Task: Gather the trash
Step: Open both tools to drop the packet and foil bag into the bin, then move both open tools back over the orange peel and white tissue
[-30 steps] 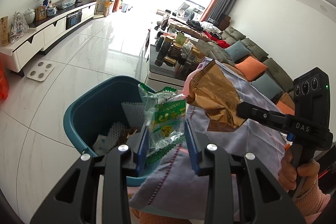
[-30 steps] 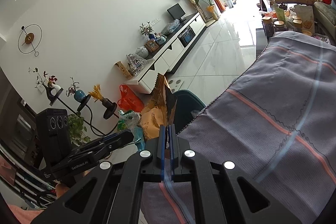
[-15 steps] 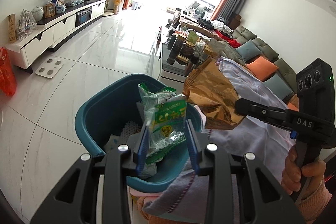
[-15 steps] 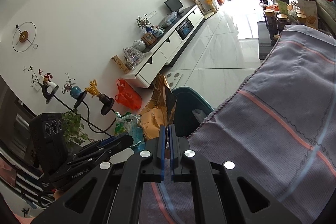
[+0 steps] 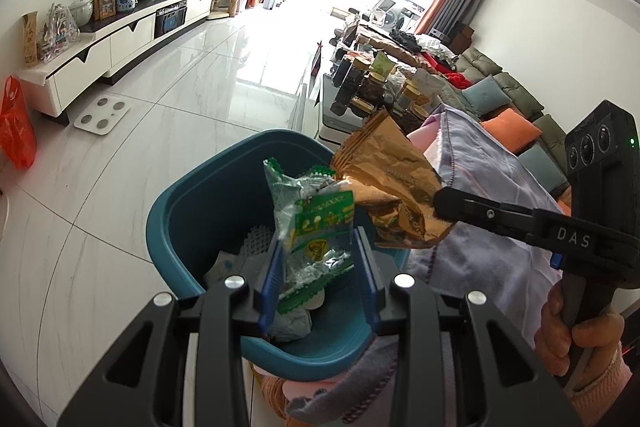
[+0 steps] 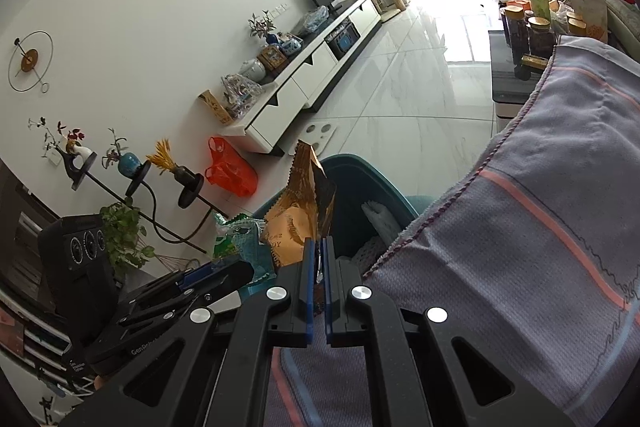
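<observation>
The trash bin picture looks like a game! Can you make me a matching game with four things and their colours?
Things:
1. trash bin
2. wrapper in the left gripper
3. wrapper in the right gripper
4. plastic bag on the floor

Colours:
A. gold-brown
B. orange-red
C. teal
D. green and clear

Pairs: 1-C, 2-D, 3-A, 4-B
</observation>
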